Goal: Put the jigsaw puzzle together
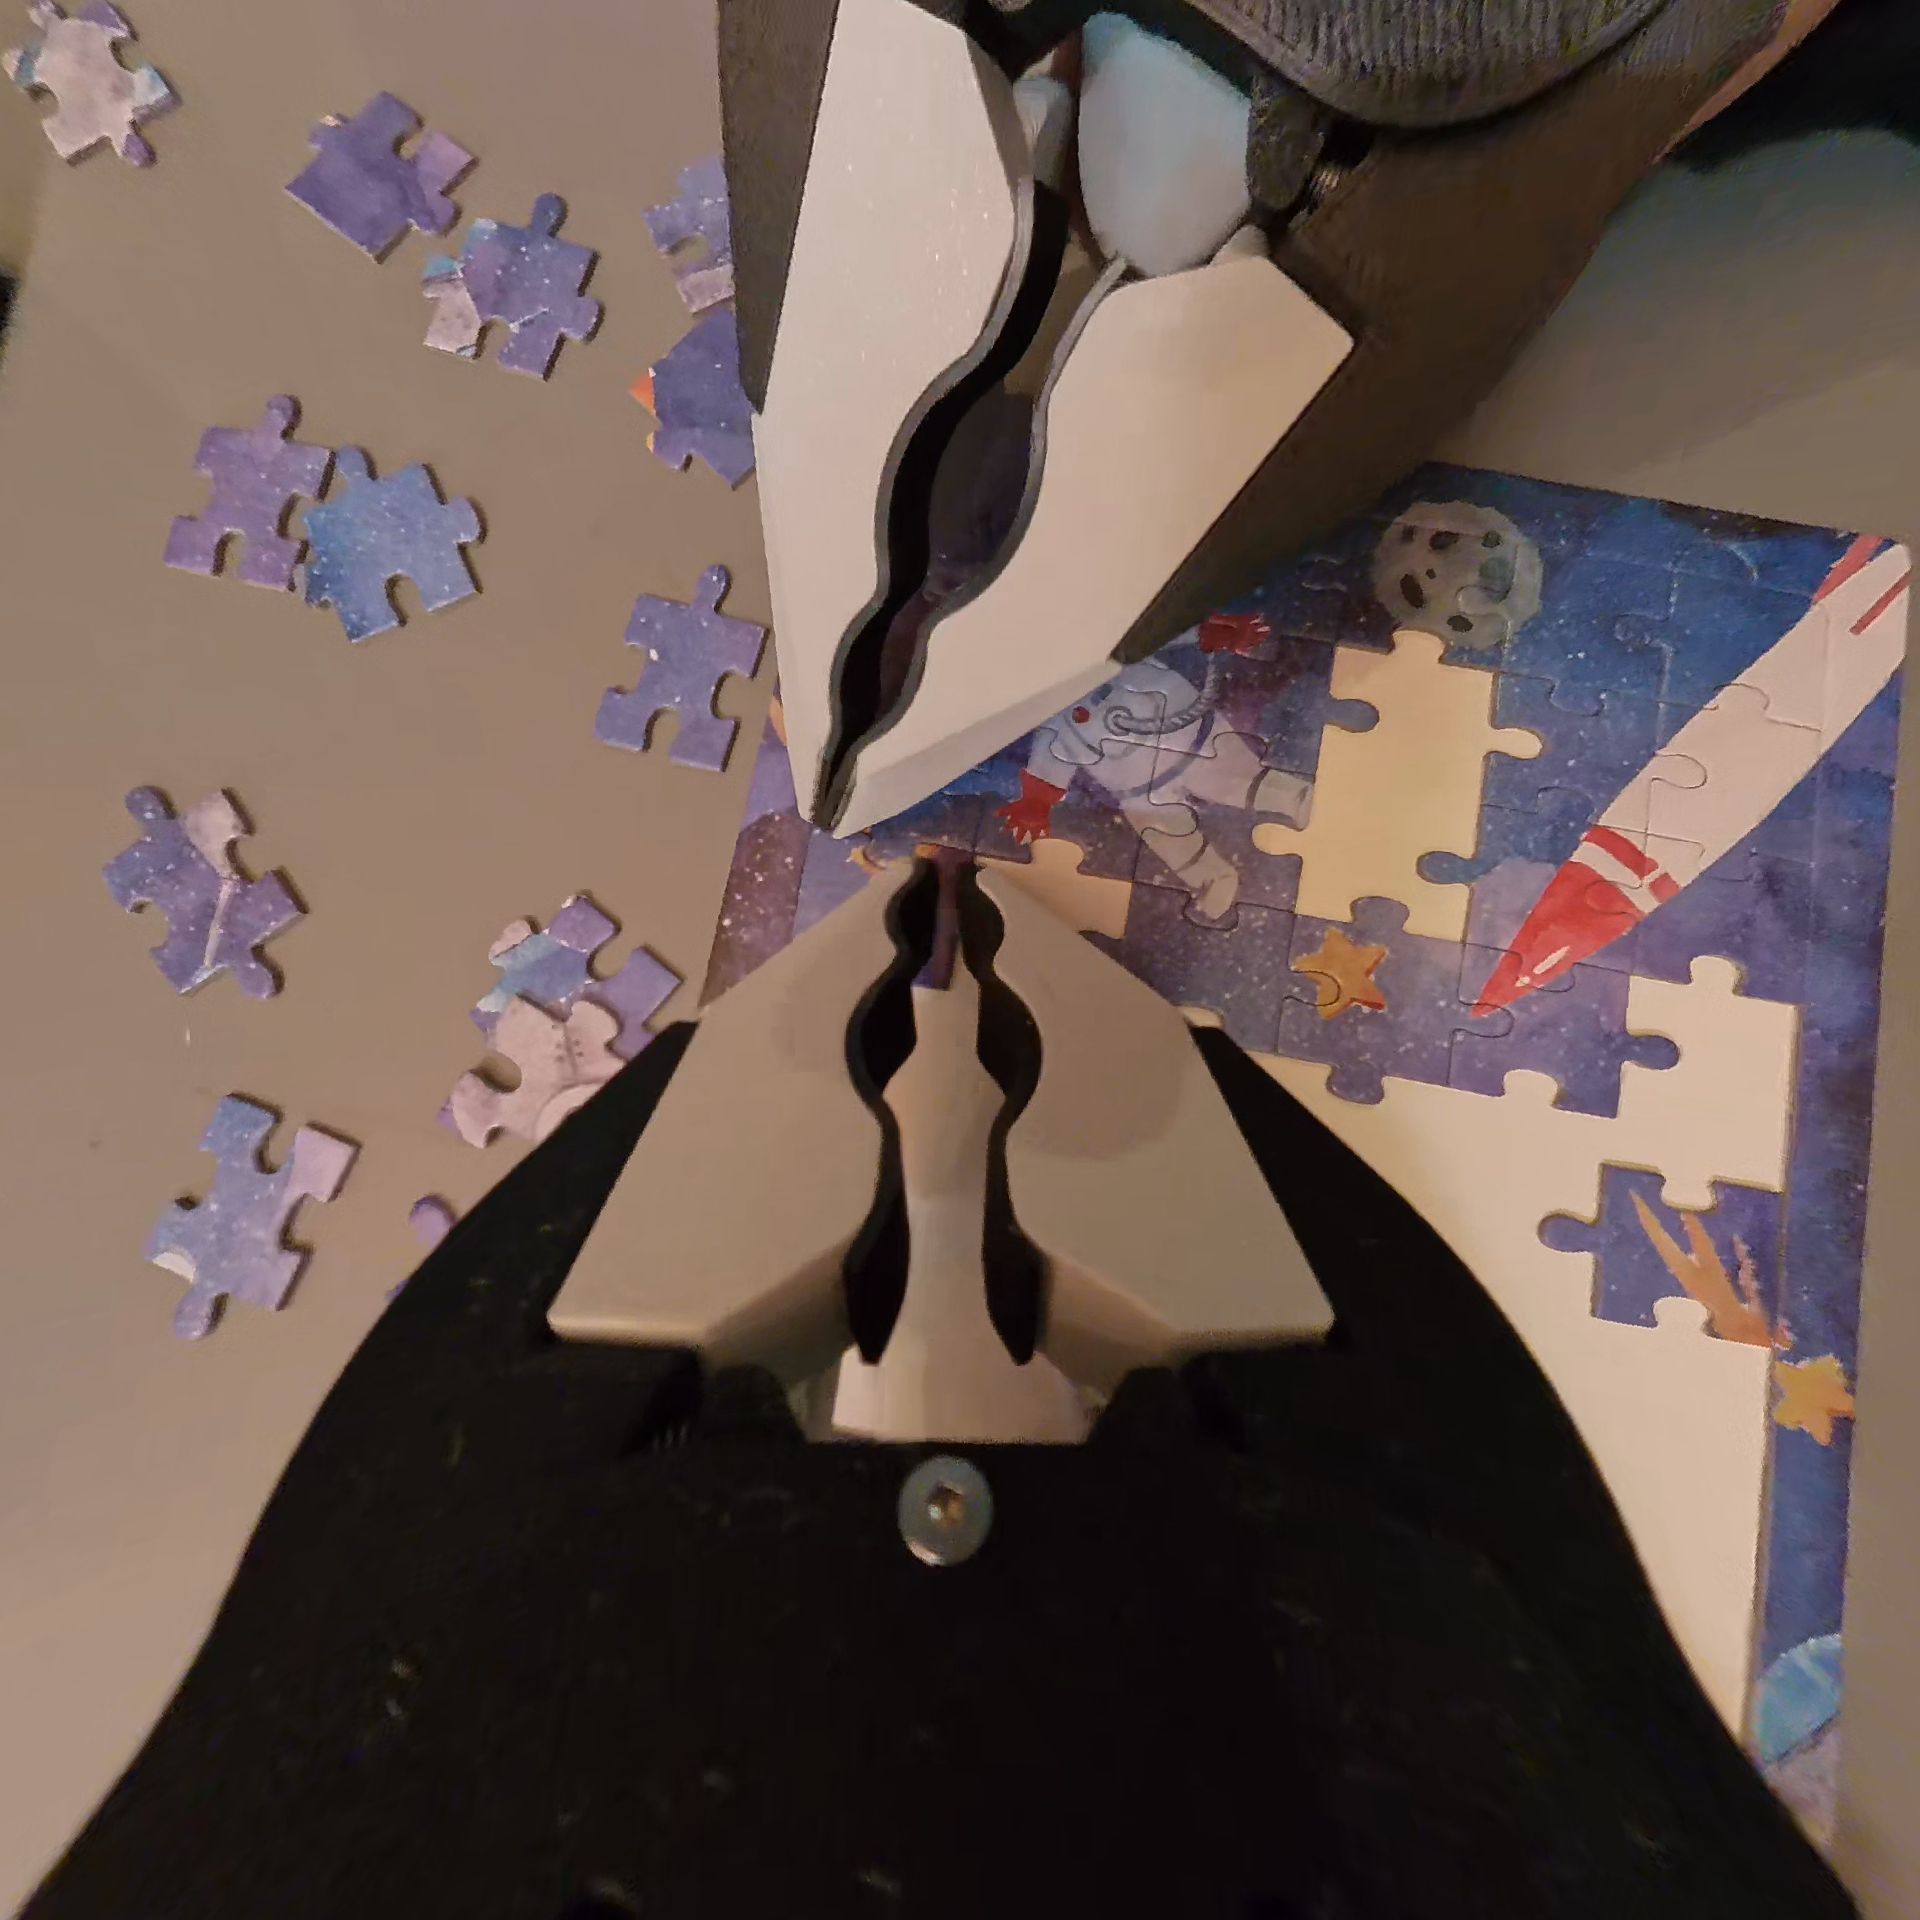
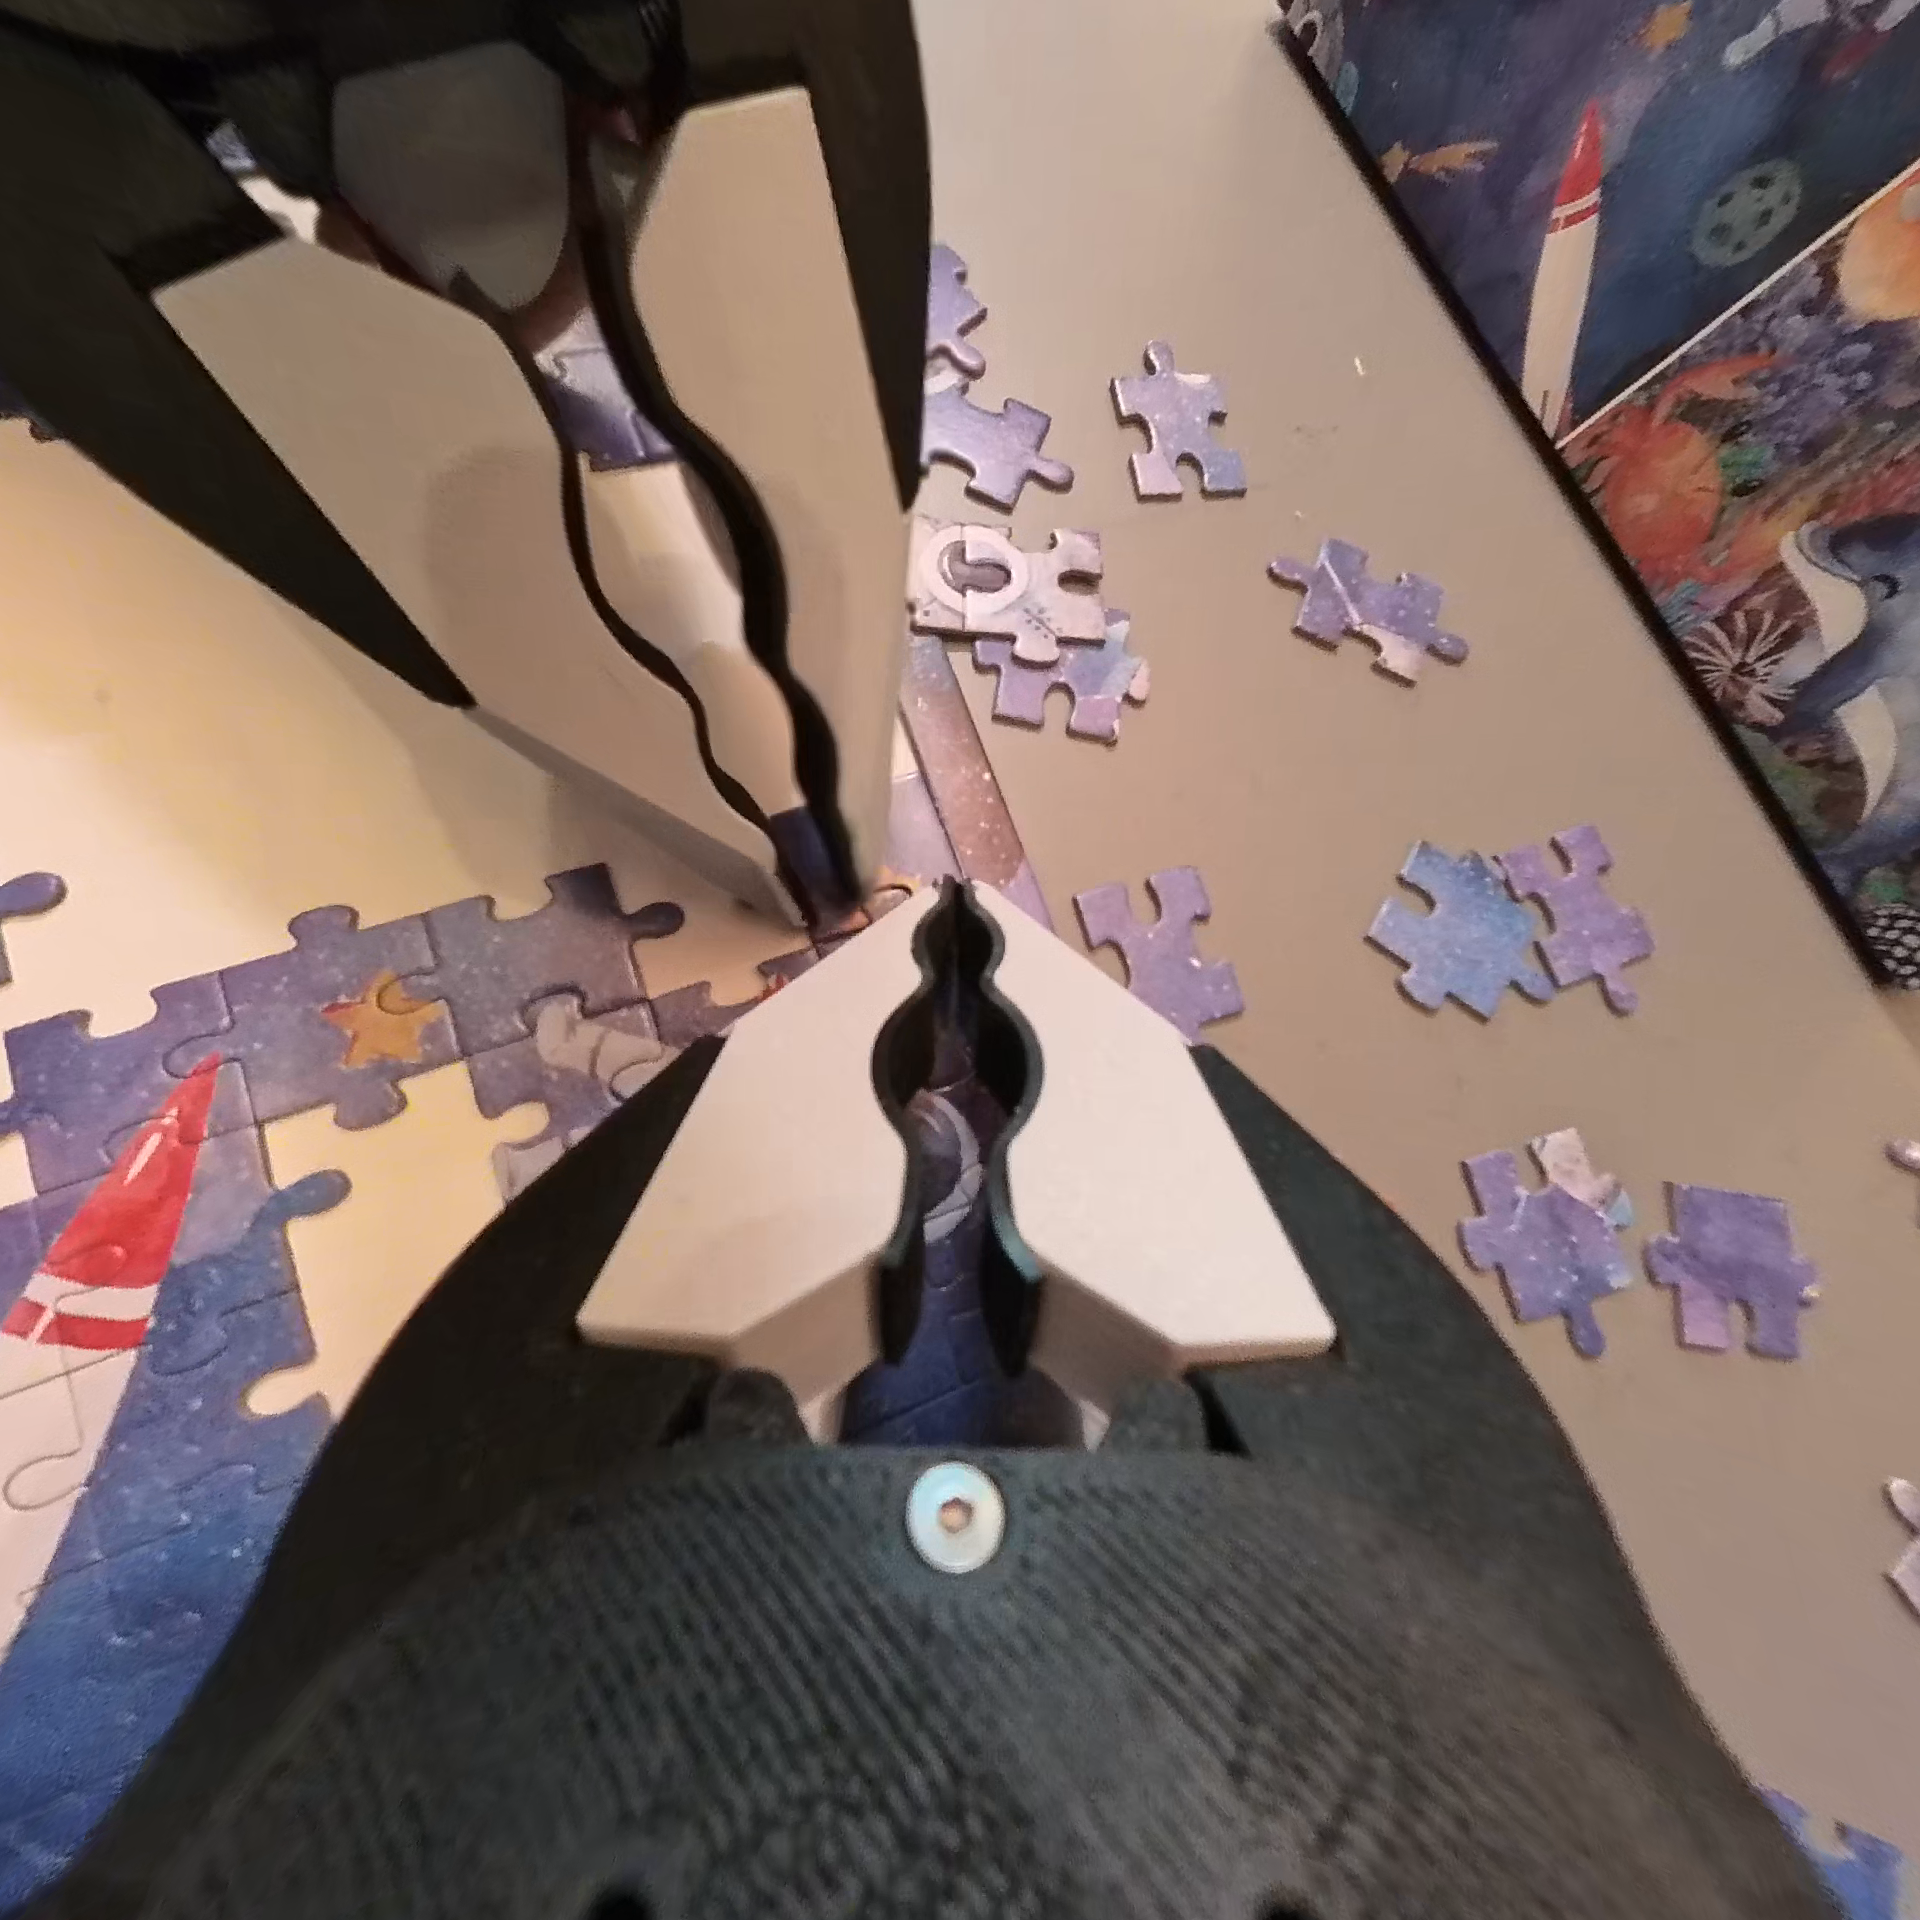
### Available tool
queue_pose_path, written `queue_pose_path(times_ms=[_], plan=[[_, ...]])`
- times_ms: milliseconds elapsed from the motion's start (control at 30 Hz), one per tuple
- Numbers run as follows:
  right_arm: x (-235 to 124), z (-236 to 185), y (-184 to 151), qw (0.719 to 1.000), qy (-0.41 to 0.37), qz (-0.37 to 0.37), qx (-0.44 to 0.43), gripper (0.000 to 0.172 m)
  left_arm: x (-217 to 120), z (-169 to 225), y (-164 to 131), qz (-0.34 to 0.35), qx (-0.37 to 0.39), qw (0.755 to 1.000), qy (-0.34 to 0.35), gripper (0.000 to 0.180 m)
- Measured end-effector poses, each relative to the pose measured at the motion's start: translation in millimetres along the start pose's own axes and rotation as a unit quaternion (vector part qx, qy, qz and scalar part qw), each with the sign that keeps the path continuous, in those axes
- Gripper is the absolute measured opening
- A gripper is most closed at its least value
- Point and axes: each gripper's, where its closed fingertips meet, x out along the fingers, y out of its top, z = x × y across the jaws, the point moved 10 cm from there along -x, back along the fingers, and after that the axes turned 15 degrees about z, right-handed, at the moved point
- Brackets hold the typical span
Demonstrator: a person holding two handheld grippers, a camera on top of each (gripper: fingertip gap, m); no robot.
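Observation:
A partly assembled space jigsaw (image 1: 1382, 987) with an astronaut (image 1: 1153, 748) and a red and white rocket (image 1: 1662, 790) lies in its cream tray (image 1: 1403, 748). My left gripper (image 1: 940, 878) is shut on a dark purple puzzle piece (image 1: 943, 925), held on edge at the jigsaw's left border. The right wrist view shows that same piece (image 2: 805, 847) pinched in the left gripper (image 2: 821, 899) and touching the jigsaw. My right gripper (image 2: 951, 894) is shut, with its tips just beside the left gripper's. It also shows in the left wrist view (image 1: 831, 821), coming in from above.
Several loose purple and blue pieces lie on the grey table left of the jigsaw, the nearest one (image 1: 686, 675) close to the grippers. They also show in the right wrist view (image 2: 1164, 945). A picture-covered puzzle box (image 2: 1714, 312) stands at the upper right there. Less than 4 cm separates the two grippers' tips.

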Motion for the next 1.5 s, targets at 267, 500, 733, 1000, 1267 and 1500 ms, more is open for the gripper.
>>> queue_pose_path(times_ms=[267, 500, 733, 1000, 1267, 1500], plan=[[1, 8, 2, 0.996, 0.016, -0.017, 0.085, 0.0, -1, -4, -2, 0.005, -0.051, 0.998, -0.02, 0.0], [-4, 10, 8, 0.998, -0.005, 0.023, 0.066, 0.0, -5, -5, 0, -0.007, 0.015, 0.999, 0.047, 0.0], [2, 8, 4, 0.999, -0.002, 0.002, 0.053, 0.0, -9, -11, -2, -0.011, 0.01, 0.999, 0.052, 0.0], [4, 7, 2, 0.997, 0.02, 0.018, 0.077, 0.0, -9, -7, -1, -0.013, 0.013, 0.999, 0.034, 0.003], [2, 0, 2, 0.996, 0.058, 0.01, 0.071, 0.0, -8, -7, -2, -0.026, 0.028, 0.998, 0.048, 0.001], [-2, -2, 1, 0.996, 0.066, 0.009, 0.061, 0.0, -8, -8, -3, -0.034, 0.032, 0.997, 0.056, 0.0]])
